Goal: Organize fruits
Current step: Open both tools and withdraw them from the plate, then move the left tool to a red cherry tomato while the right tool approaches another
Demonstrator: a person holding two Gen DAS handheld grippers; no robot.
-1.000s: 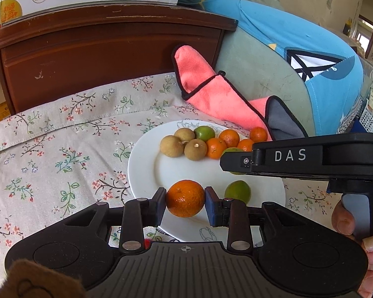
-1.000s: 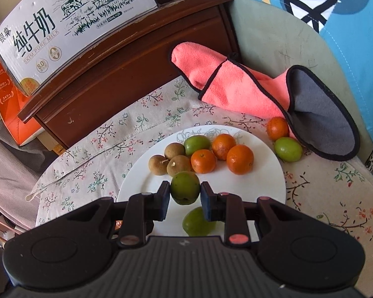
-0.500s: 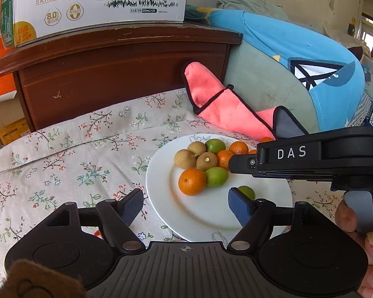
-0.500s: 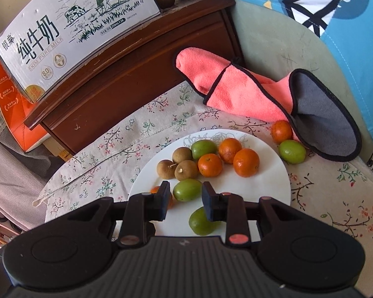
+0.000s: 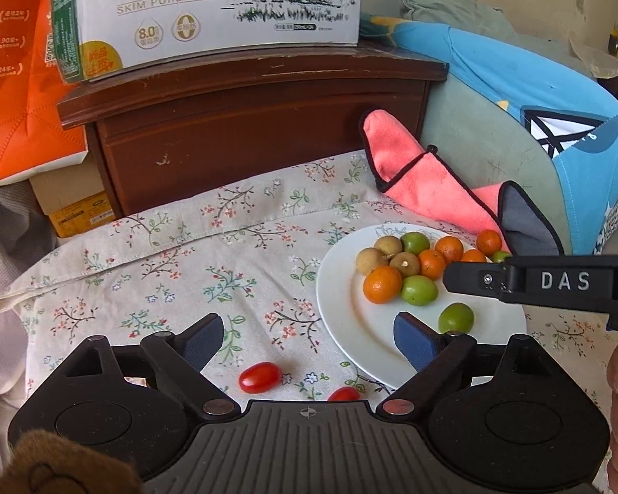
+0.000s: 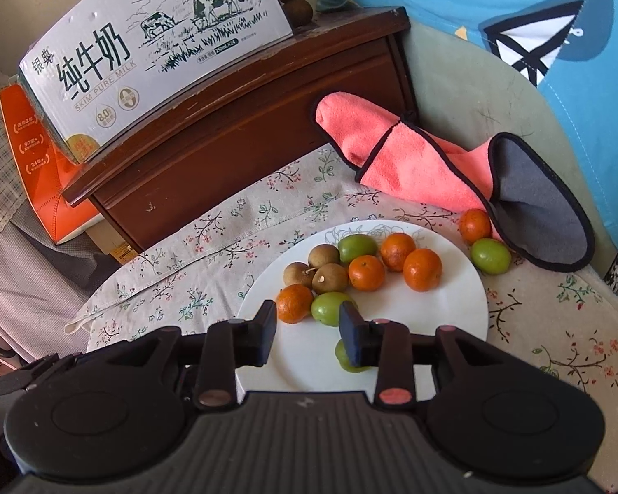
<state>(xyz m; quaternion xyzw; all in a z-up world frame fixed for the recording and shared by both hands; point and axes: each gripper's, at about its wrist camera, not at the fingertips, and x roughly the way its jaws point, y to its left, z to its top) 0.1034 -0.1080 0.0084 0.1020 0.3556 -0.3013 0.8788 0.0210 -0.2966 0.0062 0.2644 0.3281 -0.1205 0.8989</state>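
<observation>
Beside plate (image 5: 338, 321), cherry tomatoes (image 5: 259, 376), pink cloth (image 5: 424, 181)

Floral tablecloth (image 5: 185, 255) in daylight; far behind it a dark wooden cabinet (image 5: 243, 123) bearing a milk carton box (image 5: 210, 4), orange box (image 5: 20, 74) at left, blue-and-green cushion (image 5: 535, 123) at right.

I count on my white plate (image 6: 453, 308): four oranges (image 6: 422, 269), three green fruits (image 6: 329, 308), three brown longans (image 6: 329, 278). Off-plate: one orange (image 6: 475, 225), one green (image 6: 490, 256), two cherry tomatoes (image 5: 259, 376).
</observation>
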